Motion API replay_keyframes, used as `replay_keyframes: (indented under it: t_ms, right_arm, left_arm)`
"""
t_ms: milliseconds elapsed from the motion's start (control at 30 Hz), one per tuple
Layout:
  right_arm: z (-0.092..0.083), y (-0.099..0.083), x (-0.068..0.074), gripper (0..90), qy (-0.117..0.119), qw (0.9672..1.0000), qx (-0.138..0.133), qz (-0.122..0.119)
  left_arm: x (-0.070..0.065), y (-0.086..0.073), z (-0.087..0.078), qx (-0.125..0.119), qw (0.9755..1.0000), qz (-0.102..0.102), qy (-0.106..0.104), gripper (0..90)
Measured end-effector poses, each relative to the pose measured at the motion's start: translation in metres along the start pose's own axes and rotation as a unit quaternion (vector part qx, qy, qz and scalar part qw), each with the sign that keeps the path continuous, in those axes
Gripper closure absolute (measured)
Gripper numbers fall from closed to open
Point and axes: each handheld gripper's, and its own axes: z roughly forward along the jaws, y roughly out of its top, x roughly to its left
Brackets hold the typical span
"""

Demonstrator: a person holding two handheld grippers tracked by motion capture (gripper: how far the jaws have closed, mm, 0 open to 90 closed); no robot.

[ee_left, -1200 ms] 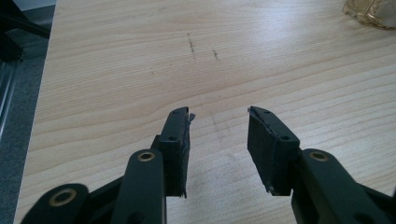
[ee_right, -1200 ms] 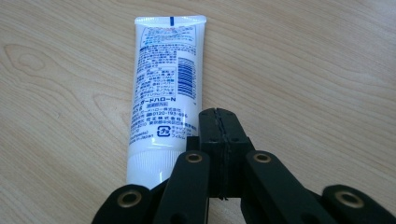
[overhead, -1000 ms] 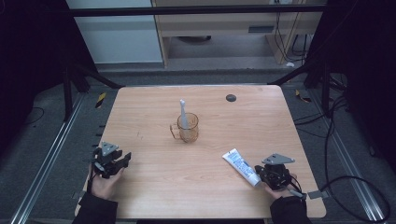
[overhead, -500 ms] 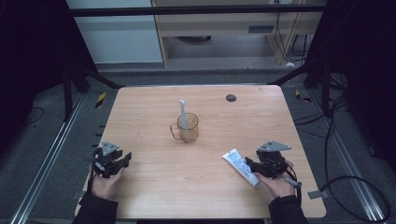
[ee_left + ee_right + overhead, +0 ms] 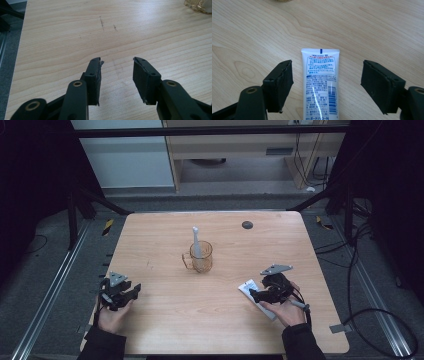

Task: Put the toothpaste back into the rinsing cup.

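Observation:
A white toothpaste tube [image 5: 247,287] with blue print lies flat on the wooden table [image 5: 165,235] at the near right. My right gripper [image 5: 256,294] hovers over it. In the right gripper view the tube [image 5: 320,82] lies between the wide-apart jaws of the right gripper [image 5: 327,63], and neither pad touches it. Those jaws have just been opening. At the near left my left gripper [image 5: 129,293] rests low in the person's hand. Its own view shows the left gripper [image 5: 117,61] open over bare wood. An amber glass mug [image 5: 201,258] at mid-table holds an upright white toothbrush [image 5: 196,240].
A small black round disc [image 5: 247,224] lies near the table's far edge. The mug's base [image 5: 200,5] peeks into the left gripper view's top right corner. Dark floor, metal rails and cables [image 5: 370,315] surround the table.
My right gripper moved left and away from the person, rising a little, to hang over the tube, and its jaws went from shut to wide open. The left gripper stayed put.

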Motion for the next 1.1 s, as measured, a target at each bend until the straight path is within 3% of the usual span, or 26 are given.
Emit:
replay_keyframes:
  t_ms: [333, 1100]
  right_arm:
    - [0.018, -0.001, 0.005, 23.8, -0.005, 0.9991, 0.038, -0.017]
    - [0.033, -0.017, 0.002, 29.0, 0.005, 0.9965, 0.083, -0.009]
  left_arm:
    - [-0.001, 0.001, 0.000, -0.002, 1.0000, 0.002, 0.000, 57.2]
    - [0.000, 0.001, 0.000, 0.001, 1.0000, 0.003, 0.000, 57.2]
